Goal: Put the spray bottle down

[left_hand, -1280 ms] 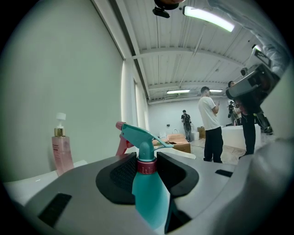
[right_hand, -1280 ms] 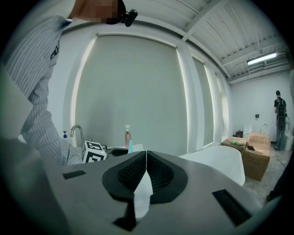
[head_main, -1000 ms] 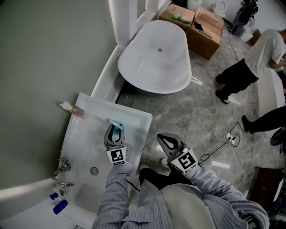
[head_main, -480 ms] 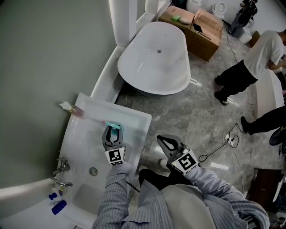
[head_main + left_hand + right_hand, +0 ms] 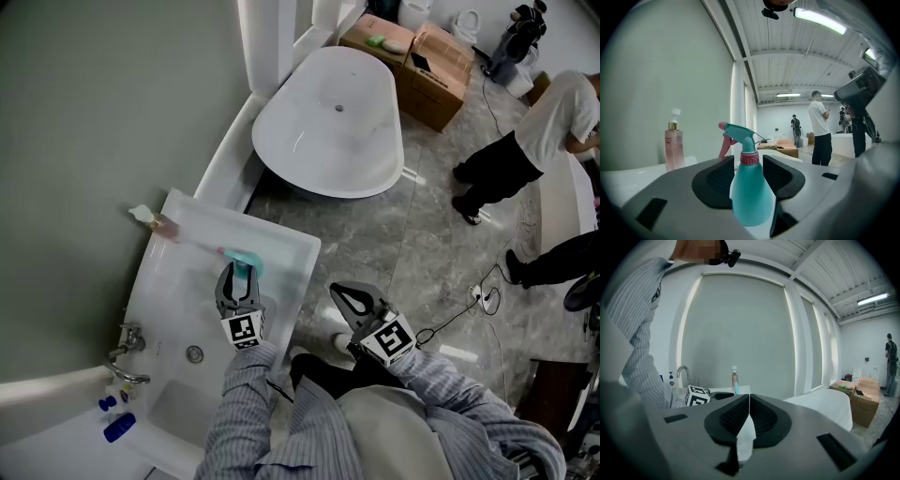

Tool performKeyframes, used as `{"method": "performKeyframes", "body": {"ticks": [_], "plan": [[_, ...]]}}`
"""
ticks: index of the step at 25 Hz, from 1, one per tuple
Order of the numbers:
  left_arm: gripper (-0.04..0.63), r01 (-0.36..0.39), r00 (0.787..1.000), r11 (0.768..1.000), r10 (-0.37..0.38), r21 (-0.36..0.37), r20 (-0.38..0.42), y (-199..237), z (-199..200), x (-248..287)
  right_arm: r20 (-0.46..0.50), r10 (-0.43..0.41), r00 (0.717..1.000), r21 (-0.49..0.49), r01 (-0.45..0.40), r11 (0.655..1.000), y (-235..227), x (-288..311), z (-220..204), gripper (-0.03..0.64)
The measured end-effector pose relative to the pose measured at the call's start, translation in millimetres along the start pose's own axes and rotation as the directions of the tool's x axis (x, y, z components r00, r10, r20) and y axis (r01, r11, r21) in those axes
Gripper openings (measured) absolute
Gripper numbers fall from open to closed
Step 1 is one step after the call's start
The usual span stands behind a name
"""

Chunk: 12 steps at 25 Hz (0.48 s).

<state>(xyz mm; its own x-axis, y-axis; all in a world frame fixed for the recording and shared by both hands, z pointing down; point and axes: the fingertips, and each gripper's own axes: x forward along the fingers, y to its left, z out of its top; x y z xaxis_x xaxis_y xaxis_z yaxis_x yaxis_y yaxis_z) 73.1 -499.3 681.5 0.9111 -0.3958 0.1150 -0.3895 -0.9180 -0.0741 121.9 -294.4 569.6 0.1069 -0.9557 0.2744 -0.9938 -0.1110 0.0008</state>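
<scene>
The left tool (image 5: 239,279), jaws just opening, brackets the teal spray bottle (image 5: 247,260), seemingly standing on the sink (image 5: 281,246).

A grey-green wall (image 5: 94,112) is filling the nine o'clock side; a white bathtub (image 5: 328,122) is sitting at twelve, cardboard boxes (image 5: 436,66) are standing at one, and grey marble floor (image 5: 422,244) is spreading toward three under strip lights (image 5: 820,21).

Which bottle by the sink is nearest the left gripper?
The teal spray bottle with the pink trigger: it stands between the fingers of the left gripper, which have just been opening. The pink pump bottle stands farther back.
</scene>
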Motion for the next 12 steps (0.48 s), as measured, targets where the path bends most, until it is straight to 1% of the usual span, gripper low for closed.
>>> {"method": "performKeyframes", "body": {"ticks": [4, 8, 12], "plan": [[0.163, -0.027, 1.0, 1.0, 0.027, 0.007, 0.005, 0, 4, -18, 0.011, 0.026, 1.0, -0.013, -0.026, 1.0, 5, -1, 1, 0.018], [0.144, -0.091, 0.996, 0.996, 0.091, 0.002, 0.002, 5, 14, -50, 0.038, 0.089, 0.995, 0.003, -0.089, 0.996, 17, -2, 8, 0.019], [0.131, -0.155, 0.988, 0.988, 0.155, 0.003, 0.001, 5, 26, -88, 0.046, 0.155, 0.987, -0.019, -0.154, 0.988, 26, -4, 11, 0.02]]}}
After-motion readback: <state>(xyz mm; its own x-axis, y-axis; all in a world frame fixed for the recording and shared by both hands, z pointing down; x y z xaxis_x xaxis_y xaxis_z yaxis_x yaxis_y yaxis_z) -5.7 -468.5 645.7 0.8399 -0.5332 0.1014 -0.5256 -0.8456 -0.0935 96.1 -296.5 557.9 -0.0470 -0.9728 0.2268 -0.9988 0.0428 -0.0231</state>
